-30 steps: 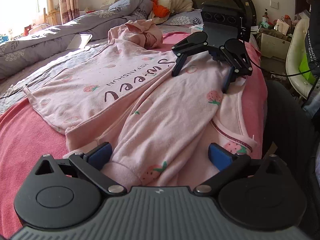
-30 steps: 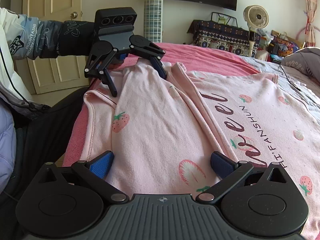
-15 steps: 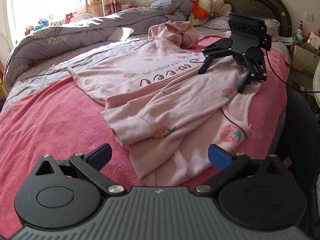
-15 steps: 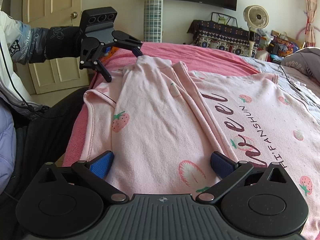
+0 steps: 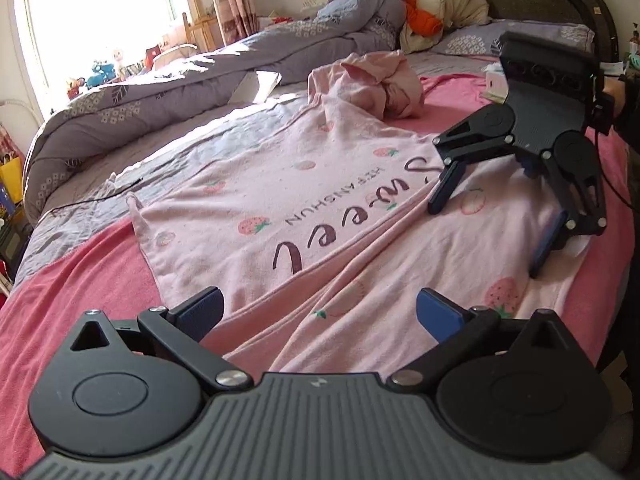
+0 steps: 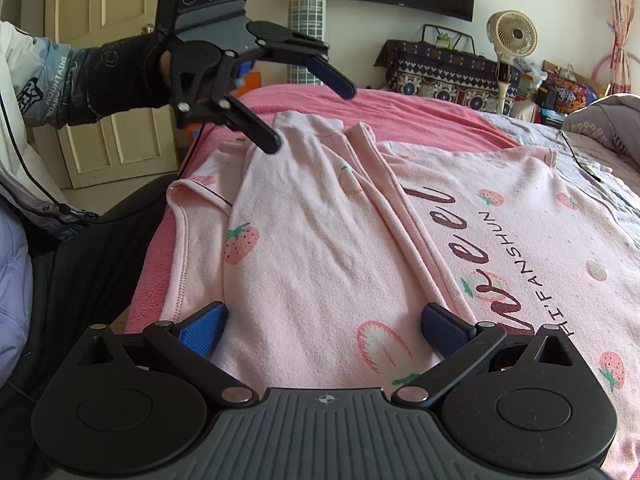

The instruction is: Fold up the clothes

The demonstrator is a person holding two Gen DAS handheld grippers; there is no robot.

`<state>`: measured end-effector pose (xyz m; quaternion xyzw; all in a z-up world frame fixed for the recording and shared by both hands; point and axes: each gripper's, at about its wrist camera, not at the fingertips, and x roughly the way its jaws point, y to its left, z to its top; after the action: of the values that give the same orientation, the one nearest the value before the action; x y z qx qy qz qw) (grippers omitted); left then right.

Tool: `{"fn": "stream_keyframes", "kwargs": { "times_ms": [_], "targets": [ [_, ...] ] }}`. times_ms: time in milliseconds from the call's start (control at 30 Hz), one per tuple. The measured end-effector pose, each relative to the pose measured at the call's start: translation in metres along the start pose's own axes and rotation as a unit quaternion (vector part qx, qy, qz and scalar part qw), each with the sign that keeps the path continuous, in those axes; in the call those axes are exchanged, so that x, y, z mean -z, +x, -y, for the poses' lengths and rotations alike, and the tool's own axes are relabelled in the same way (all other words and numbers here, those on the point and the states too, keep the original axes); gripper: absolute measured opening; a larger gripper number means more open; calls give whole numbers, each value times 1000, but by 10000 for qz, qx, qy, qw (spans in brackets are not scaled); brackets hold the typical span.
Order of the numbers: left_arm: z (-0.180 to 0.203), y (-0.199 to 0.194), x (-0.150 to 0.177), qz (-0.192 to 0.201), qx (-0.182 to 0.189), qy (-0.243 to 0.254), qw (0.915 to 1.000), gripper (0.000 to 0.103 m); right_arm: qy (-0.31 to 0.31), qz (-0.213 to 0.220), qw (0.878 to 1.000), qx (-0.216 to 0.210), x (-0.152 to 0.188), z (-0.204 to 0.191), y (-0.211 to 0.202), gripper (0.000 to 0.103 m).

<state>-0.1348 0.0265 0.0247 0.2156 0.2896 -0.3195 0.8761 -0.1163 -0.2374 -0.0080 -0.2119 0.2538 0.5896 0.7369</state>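
Observation:
A pink strawberry-print shirt (image 5: 320, 216) lies spread on the bed, with a sleeve folded lengthwise over its near side (image 6: 320, 208). My left gripper (image 5: 320, 312) is open and empty, low over the sleeve's cuff end; in the right wrist view it (image 6: 312, 114) hovers just above the cuff. My right gripper (image 6: 320, 326) is open and empty over the shoulder end of the folded sleeve; in the left wrist view it (image 5: 486, 236) stands fingers-down on the cloth.
A pink blanket (image 5: 80, 280) covers the bed. A grey quilt (image 5: 160, 96) lies bunched along the far side. A crumpled pink garment (image 5: 376, 84) sits near the pillows. The person's dark-clad legs (image 6: 92, 260) are at the bed's edge.
My left gripper pulled back away from the shirt, then came forward and low over the sleeve's cuff end again. The right gripper has stayed still and open.

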Motion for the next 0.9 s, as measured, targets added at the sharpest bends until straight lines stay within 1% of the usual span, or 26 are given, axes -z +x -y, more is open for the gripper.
{"fn": "stream_keyframes", "kwargs": {
  "times_ms": [67,100,167,200,233,300,333,367,400,500,567,700,800,900],
  "targets": [
    [-3,18,11,-326,-5,-73,9994,103,5,-3,10000,-5,0,0,0,103],
    [-12,14,17,-206,127,-405,9989,103,11,-8,10000,-13,0,0,1,103],
    [-28,7,28,-240,295,-752,9964,103,33,0,10000,-31,0,1,1,103],
    [-35,1,35,-187,321,-827,9959,103,29,0,10000,-27,0,1,1,103],
    [-40,-7,42,-148,254,-861,9959,103,15,-2,10000,-16,0,0,1,103],
    [-53,-18,57,-252,163,-1152,9929,103,31,-5,10000,-29,0,1,1,103],
    [-60,-22,64,-222,243,-1397,9896,103,36,-5,10000,-32,0,1,1,103],
    [-69,-29,74,-106,298,-1695,9850,103,36,-5,10000,-30,0,1,1,103],
    [-71,-33,79,-19,275,-1791,9834,103,18,-6,10000,-14,0,1,1,103],
    [-66,-36,84,128,116,-1719,9850,103,-104,-73,9999,97,-4,-5,5,103],
    [-61,-34,81,95,-27,-1636,9865,103,-189,-83,9996,216,-7,-11,6,103],
    [-63,-33,81,71,19,-1687,9856,103,-314,-122,9980,540,-13,-26,9,103],
    [-62,-33,82,120,-16,-1701,9854,103,-84,-222,9972,710,-23,-32,22,103],
    [-60,-33,83,147,-52,-1717,9850,103,410,-228,9966,671,-29,-27,32,103]
  ]
}}
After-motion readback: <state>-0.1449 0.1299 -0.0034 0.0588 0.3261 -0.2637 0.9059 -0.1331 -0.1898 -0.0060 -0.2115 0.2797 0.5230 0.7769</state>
